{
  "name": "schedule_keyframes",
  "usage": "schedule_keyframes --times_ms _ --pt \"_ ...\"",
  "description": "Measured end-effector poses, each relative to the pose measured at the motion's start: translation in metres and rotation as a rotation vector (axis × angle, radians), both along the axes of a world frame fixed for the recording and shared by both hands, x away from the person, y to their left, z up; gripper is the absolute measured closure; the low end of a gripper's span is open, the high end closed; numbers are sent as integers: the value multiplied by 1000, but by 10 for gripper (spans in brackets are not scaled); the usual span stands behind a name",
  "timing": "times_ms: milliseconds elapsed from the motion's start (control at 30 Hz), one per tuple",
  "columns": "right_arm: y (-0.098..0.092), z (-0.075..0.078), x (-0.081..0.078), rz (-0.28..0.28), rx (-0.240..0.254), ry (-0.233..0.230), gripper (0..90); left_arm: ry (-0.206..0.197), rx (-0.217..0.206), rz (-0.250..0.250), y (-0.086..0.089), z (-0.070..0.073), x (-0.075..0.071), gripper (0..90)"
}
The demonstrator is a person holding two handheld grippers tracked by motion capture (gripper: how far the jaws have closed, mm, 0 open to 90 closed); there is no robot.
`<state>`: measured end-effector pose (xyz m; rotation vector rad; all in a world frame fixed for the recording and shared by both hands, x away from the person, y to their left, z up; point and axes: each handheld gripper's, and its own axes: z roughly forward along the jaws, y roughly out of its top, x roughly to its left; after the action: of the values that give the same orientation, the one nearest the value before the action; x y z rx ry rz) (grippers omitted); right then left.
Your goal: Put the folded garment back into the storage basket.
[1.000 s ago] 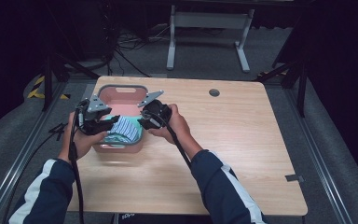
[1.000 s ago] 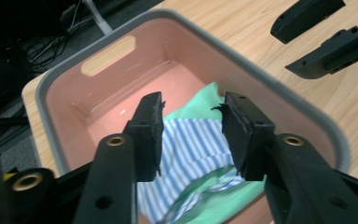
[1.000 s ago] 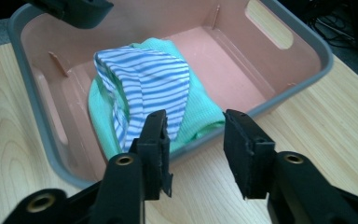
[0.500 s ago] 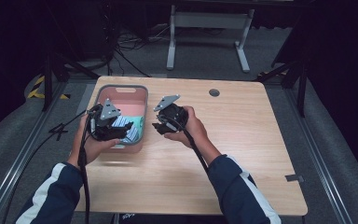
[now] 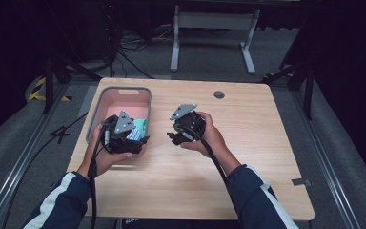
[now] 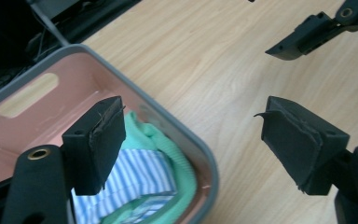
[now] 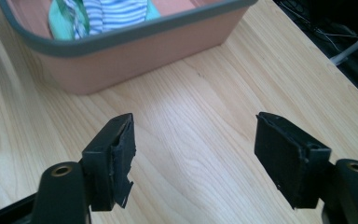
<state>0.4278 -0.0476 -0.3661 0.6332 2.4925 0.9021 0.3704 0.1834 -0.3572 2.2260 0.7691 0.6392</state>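
Observation:
A pink basket (image 5: 124,91) with a grey rim stands at the table's left, holding folded green and blue-striped cloth (image 5: 138,128). My left gripper (image 5: 142,142) hovers over the basket's near right corner. Its jaws have just been opening and are open, with nothing between them. In the left gripper view (image 6: 191,107) the rim (image 6: 186,135) and the cloth (image 6: 144,168) lie below. My right gripper (image 5: 172,136) is over bare table to the right of the basket. Its jaws have also just been opening and are open and empty. The right gripper view (image 7: 193,120) faces the basket's wall (image 7: 135,60) and the cloth (image 7: 107,11).
The wooden table (image 5: 248,157) stretches to the right and toward the person. A round cable hole (image 5: 218,94) sits near the far edge, and a small grey tab (image 5: 299,182) near the right edge. A metal stand (image 5: 209,28) and cables are on the floor beyond.
Both grippers have drawn back from the basket toward the person, the right one sliding off to the right onto the table. Both sets of jaws have spread apart, leaving the cloth in the basket.

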Motion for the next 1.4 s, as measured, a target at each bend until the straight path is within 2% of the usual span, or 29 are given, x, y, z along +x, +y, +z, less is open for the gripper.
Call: schedule_keyframes --times_ms 100,200,267,533,700,967,1100,1200,1267,1333,1400 --pt "-9 -3 -4 -13 -20 -13 290 -1 3 -25 -7 -6 -4 206" --pt "-15 -4 -6 -16 -18 -11 288 12 20 -45 -12 -10 -7 208" --pt "-22 -6 -9 -27 -18 -29 290 16 26 -56 -16 -13 -9 203" --pt "-45 -15 -21 -46 -22 -26 288 20 36 -120 -32 -25 -21 192" --pt "-60 -21 -31 -54 -44 -32 287 23 48 -138 -40 -35 -26 186" --pt "-84 -29 -42 -75 -39 -30 286 35 71 -178 -48 -49 -28 184" --pt "-97 -33 -47 -88 -33 -34 286 44 76 -190 -51 -56 -30 184" --pt "-107 -38 -52 -106 -21 -38 295 13 73 -165 -53 -62 -32 200" --pt "-113 -41 -54 -110 -6 -41 299 10 67 -162 -52 -66 -32 199" --pt "-118 -45 -58 -115 -5 -39 299 32 57 -158 -51 -70 -32 198" --pt "-124 -49 -61 -117 -7 -36 297 38 51 -159 -51 -74 -32 193"
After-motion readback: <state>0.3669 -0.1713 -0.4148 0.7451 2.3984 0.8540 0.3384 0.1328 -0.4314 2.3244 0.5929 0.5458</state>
